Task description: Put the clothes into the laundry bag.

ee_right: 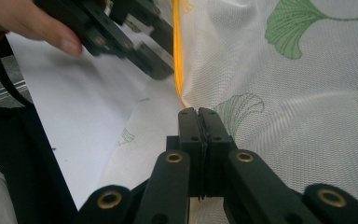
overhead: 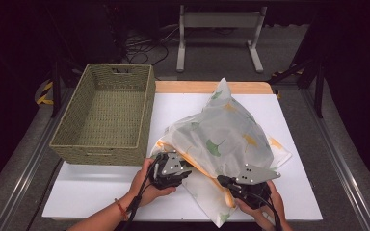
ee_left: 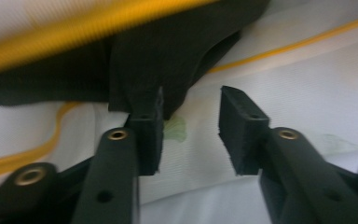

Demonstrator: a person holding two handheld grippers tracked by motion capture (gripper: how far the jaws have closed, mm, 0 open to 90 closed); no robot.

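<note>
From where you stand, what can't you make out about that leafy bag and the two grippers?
- High view: whatever is inside the mesh bag, veiled by its cloth.
- Right gripper view: whether the shut right gripper pinches cloth; the pads hide it.
- Left gripper view: a dark shape, blurred and cut off by the top edge.

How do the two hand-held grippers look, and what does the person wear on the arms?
Both the left gripper and the right gripper are black, each topped by a grey three-cornered plate with small holes. A black cable trails back from each. Their jaws are flat black bars with brass-coloured rivets and blocky black pads. The forearms are bare of sleeves; a thin red-orange band circles the left wrist.
</note>
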